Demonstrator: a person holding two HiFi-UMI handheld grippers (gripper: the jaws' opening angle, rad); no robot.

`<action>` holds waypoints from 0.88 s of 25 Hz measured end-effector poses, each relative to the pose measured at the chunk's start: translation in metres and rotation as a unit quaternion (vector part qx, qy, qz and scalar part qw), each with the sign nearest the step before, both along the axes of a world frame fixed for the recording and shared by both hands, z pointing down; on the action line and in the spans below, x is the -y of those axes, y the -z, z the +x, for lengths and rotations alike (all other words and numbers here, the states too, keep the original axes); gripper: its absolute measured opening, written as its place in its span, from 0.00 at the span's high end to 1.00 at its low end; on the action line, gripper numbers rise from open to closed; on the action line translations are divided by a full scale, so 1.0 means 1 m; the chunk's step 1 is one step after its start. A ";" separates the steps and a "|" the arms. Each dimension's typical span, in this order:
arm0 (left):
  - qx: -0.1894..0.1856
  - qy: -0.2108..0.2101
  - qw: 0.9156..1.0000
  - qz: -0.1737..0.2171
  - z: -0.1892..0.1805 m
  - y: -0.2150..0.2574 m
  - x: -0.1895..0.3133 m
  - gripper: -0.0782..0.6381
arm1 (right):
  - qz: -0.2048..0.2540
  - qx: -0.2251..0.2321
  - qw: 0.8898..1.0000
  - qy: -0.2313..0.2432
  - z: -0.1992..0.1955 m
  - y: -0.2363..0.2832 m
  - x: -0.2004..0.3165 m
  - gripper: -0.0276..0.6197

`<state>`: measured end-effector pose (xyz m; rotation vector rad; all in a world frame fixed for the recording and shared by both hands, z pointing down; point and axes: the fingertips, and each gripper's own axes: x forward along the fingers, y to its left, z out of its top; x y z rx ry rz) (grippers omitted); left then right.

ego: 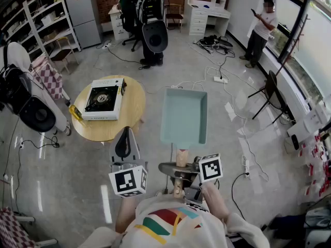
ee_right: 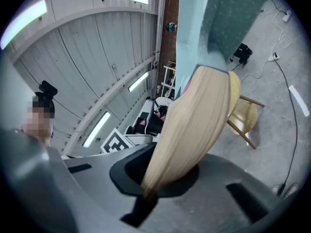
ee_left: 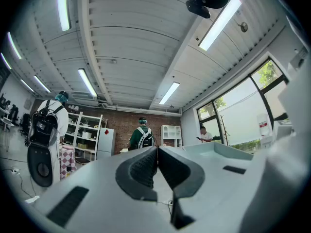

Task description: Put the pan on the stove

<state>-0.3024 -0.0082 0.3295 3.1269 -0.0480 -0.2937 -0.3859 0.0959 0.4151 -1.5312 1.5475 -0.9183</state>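
A pale teal square pan [ego: 183, 117] with a wooden handle [ego: 181, 156] hangs level in front of me, above the floor. My right gripper [ego: 181, 177] is shut on that handle; in the right gripper view the wooden handle [ee_right: 194, 125] runs up from between the jaws to the pan [ee_right: 214, 23]. The portable gas stove [ego: 103, 98] lies on a round wooden table [ego: 132, 112] to the left of the pan. My left gripper [ego: 123, 143] points up beside the table's near edge, shut and holding nothing [ee_left: 157, 171].
A yellow object [ego: 75, 112] lies at the table's left edge. Cables and a power strip [ego: 221, 79] trail over the floor beyond the pan. A person with a backpack [ego: 147, 14] stands at the back, another person [ego: 261, 30] by the window. A dark chair [ego: 269, 94] stands right.
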 end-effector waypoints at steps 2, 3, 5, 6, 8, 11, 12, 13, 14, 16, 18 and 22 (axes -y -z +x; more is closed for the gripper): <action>0.001 0.002 1.000 0.000 0.003 -0.003 0.002 0.88 | 0.001 -0.001 1.000 -0.001 0.003 -0.002 0.001 0.96; 0.001 0.002 1.000 0.000 0.004 -0.005 0.002 0.88 | 0.001 -0.002 1.000 -0.002 0.005 -0.003 0.001 0.96; 0.002 0.003 1.000 0.002 0.007 -0.007 -0.001 0.88 | 0.001 -0.003 1.000 -0.002 0.007 -0.005 -0.002 0.96; 0.003 0.003 1.000 0.002 0.009 -0.007 -0.003 0.88 | 0.001 -0.003 1.000 -0.002 0.008 -0.005 -0.003 0.96; 0.006 0.002 1.000 0.003 0.012 -0.008 -0.005 0.88 | 0.002 -0.002 1.000 0.000 0.010 -0.006 -0.005 0.96; 0.012 0.002 1.000 0.001 0.017 -0.007 -0.009 0.88 | 0.003 0.000 1.000 0.002 0.013 -0.006 -0.007 0.96; 0.012 0.001 1.000 0.002 0.019 -0.008 -0.010 0.88 | 0.002 0.000 1.000 0.002 0.014 -0.007 -0.008 0.96; 0.012 0.000 1.000 0.004 0.020 -0.010 -0.011 0.88 | 0.000 0.000 1.000 0.002 0.015 -0.008 -0.009 0.96; 0.012 0.000 1.000 0.005 0.022 -0.012 -0.013 0.88 | -0.002 0.000 1.000 0.001 0.016 -0.009 -0.010 0.96; 0.014 0.001 1.000 0.004 0.025 -0.012 -0.018 0.88 | -0.006 0.001 1.000 -0.001 0.019 -0.012 -0.015 0.96; 0.020 0.006 1.000 0.004 0.027 -0.010 -0.023 0.88 | -0.002 0.005 1.000 -0.003 0.023 -0.014 -0.023 0.96; 0.015 0.011 1.000 0.014 0.033 -0.018 -0.033 0.88 | 0.004 0.012 1.000 -0.003 0.028 -0.017 -0.040 0.96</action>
